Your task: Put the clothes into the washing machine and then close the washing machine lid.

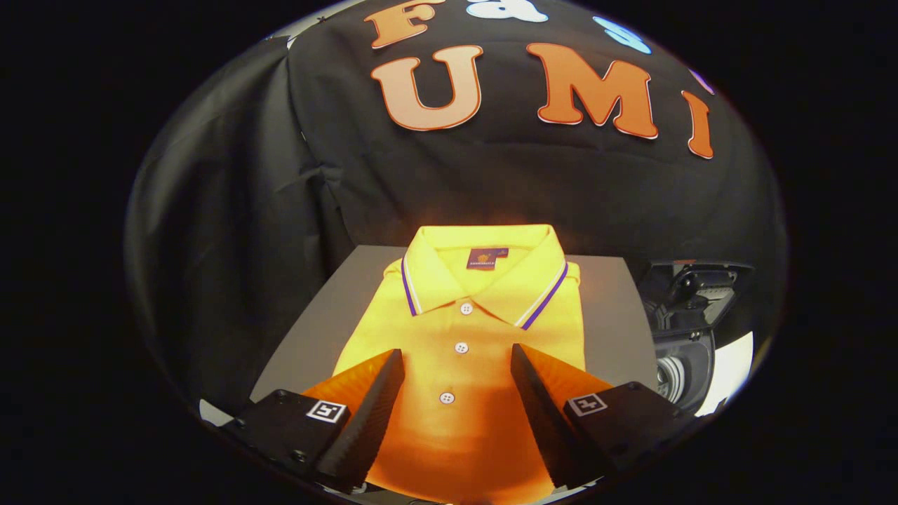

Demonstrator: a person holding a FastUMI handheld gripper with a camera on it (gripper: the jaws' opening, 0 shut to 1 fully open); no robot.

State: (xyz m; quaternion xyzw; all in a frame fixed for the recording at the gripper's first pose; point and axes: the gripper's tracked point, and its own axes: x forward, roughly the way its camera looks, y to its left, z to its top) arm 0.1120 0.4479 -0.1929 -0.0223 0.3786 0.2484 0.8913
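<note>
- Polo shirt (459, 330) lies folded on the tabletop (319, 315), collar pointing away, button line running straight ahead.
- Hand-held gripper (457, 365) hovers spread wide above its lower half.
- Washing machine (684, 337) sits right.

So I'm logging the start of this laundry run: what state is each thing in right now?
Yellow polo shirt: neatly folded, buttoned, lying flat on the grey board, not gripped.
Gripper: jaws open, spread over the shirt's lower half, with its button placket showing between them.
Washing machine: beside the board, lid up, drum opening visible.
</note>
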